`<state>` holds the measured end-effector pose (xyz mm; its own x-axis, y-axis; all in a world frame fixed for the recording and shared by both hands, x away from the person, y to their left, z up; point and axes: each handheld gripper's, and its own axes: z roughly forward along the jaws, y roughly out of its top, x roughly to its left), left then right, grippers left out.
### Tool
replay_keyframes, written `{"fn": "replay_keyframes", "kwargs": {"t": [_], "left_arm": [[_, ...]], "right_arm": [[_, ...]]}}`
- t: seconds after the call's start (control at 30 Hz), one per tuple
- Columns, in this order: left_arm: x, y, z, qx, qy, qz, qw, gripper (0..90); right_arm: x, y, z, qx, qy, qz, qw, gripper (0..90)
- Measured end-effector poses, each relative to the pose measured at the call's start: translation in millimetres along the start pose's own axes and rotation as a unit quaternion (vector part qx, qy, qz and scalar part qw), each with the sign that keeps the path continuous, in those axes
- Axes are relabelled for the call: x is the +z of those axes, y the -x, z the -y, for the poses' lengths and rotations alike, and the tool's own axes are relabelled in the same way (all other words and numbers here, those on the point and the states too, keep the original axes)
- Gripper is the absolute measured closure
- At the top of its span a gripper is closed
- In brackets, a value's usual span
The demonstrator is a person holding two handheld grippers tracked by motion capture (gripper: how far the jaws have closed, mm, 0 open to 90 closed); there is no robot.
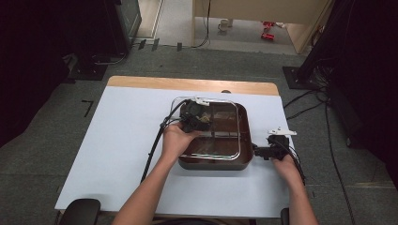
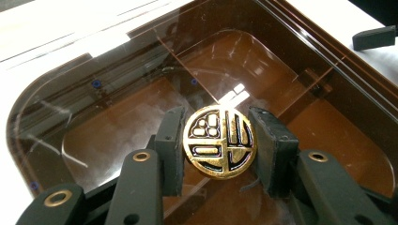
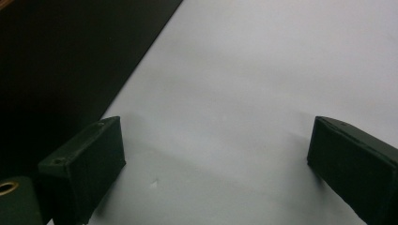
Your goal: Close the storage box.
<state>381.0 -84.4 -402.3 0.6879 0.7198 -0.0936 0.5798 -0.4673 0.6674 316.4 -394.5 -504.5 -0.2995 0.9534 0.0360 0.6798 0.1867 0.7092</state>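
We hold the left gripper [image 2: 219, 143] over the brown box [image 1: 244, 123] mid-table, jaws closing on the gold knob [image 2: 219, 140] of its clear lid [image 2: 117, 101], one pad apparently short of contact. A loose grip could let the lid slip or tilt. The box's sides run left-right and near-far; we see no clear long axis. The right gripper [image 3: 216, 164], jaws apart, waits just right of the box over bare table [image 3: 244, 84].

Both forearms are showing bare, no sleeves; the left gripper [image 1: 195, 117] is showing black, brass-ringed screw holes [image 2: 141, 156] gleaming on its links, a black cable [image 1: 155, 140] trailing toward the table's [image 1: 117, 140] near edge; the right gripper [image 1: 270, 151] is carrying a white plate [image 1: 280, 131].
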Motion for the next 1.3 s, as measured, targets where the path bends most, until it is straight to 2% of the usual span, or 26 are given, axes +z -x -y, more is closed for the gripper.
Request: {"fn": "replay_keyframes", "kwargs": {"t": [0.07,0.2,0.43,0.67,0.73,1.0,1.3], "left_arm": [[3.8,2.5,-0.6,0.002,-0.003,0.000,1.0000,59.6],[10.7,5.2,-1.8,-0.008,-0.003,0.010,0.9999,59.6],[17.7,12.8,-5.2,-0.012,-0.003,0.008,0.9999,59.6],[23.4,29.9,-7.6,0.003,-0.007,0.003,1.0000,59.6],[24.1,31.5,-7.6,0.002,-0.009,0.003,1.0000,59.6],[23.2,32.0,-6.7,-0.001,-0.010,0.003,0.9999,59.6],[23.2,30.6,-10.5,-0.004,-0.026,0.004,0.9996,59.5]], "right_arm": [[0.0,-0.1,0.0,0.001,0.000,0.000,1.0000,3.7],[0.1,0.1,0.0,-0.001,0.000,0.000,1.0000,3.7],[0.0,-0.1,0.0,0.001,-0.001,0.000,1.0000,3.7],[0.0,-0.1,0.0,0.000,-0.001,-0.001,1.0000,3.6],[0.0,-0.1,0.0,0.000,-0.001,0.000,1.0000,3.6],[0.0,-0.1,0.0,0.000,-0.001,-0.001,1.0000,3.5],[0.0,-0.1,0.0,0.000,-0.001,-0.001,1.0000,3.5]]}}
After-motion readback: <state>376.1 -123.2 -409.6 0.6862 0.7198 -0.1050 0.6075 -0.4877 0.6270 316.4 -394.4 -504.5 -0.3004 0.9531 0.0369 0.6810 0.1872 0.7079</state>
